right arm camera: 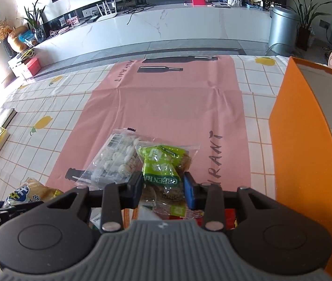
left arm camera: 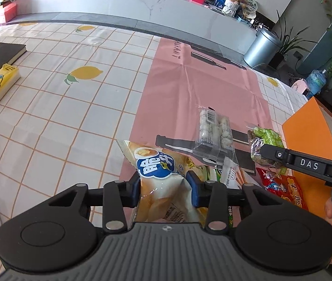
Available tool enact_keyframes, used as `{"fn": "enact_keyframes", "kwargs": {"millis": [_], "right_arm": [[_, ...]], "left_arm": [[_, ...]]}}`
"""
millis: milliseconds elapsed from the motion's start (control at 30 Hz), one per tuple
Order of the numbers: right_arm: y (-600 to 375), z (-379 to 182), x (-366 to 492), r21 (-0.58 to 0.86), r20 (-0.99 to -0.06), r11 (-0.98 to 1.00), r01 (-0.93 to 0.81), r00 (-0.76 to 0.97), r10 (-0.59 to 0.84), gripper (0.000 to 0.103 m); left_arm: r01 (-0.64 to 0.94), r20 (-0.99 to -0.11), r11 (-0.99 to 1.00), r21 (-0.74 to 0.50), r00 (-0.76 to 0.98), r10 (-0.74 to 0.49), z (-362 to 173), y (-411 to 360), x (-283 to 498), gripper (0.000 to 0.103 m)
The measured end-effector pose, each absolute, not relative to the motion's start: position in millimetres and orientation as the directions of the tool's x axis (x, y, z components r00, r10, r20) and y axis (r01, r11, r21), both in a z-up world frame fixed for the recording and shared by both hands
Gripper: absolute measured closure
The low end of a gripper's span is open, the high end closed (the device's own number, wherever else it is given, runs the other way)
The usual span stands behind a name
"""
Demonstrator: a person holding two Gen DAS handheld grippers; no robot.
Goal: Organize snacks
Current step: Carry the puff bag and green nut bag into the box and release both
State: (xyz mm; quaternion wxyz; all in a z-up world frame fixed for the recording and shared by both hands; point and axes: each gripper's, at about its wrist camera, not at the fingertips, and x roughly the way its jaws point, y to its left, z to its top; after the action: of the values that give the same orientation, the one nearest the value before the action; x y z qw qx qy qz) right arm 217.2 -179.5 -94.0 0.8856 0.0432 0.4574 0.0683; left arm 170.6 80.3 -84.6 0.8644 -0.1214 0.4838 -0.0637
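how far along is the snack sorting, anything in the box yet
Nothing visibly sorted yet: what shows of the orange box interior looks bare. In hand: the left tool pinches a yellow snack bag, the right tool a green packet. Left: the clear candy pack and red packet on the pink mat.

"DAS" marks the right gripper [left arm camera: 263, 151]; the green packet [right arm camera: 163, 164] reads "GREEN".

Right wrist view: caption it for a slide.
Right gripper clamps a green crinkly snack packet beside the orange cardboard box.
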Motion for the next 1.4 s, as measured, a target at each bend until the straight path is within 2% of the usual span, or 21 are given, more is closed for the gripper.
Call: {"fn": "enact_keyframes", "kwargs": {"millis": [200, 767, 1067, 1400], "right_arm": [[-184, -71, 197, 0.148, -0.782, 0.984, -0.101, 0.597, 0.179, 0.069], [-234, -17, 121, 0.252, -0.722, 0.958, -0.14, 0.632, 0.282, 0.07], [-299, 14, 88, 0.261, -0.691, 0.958, -0.118, 0.67, 0.271, 0.07], [-384, 16, 78, 0.177, -0.748, 0.982, -0.062, 0.64, 0.175, 0.07]], "left_arm": [[0.003, -0.804, 0.969, -0.249, 0.557, -0.209, -59, 74, 159, 0.063], [0.118, -0.72, 0.968, -0.221, 0.65, -0.244, 11, 25, 114, 0.064], [0.291, -0.667, 0.938, -0.186, 0.663, -0.338, 48, -49, 105, 0.064], [0.541, -0.67, 0.835, -0.1, 0.584, -0.459, 45, -159, 116, 0.064]]}}
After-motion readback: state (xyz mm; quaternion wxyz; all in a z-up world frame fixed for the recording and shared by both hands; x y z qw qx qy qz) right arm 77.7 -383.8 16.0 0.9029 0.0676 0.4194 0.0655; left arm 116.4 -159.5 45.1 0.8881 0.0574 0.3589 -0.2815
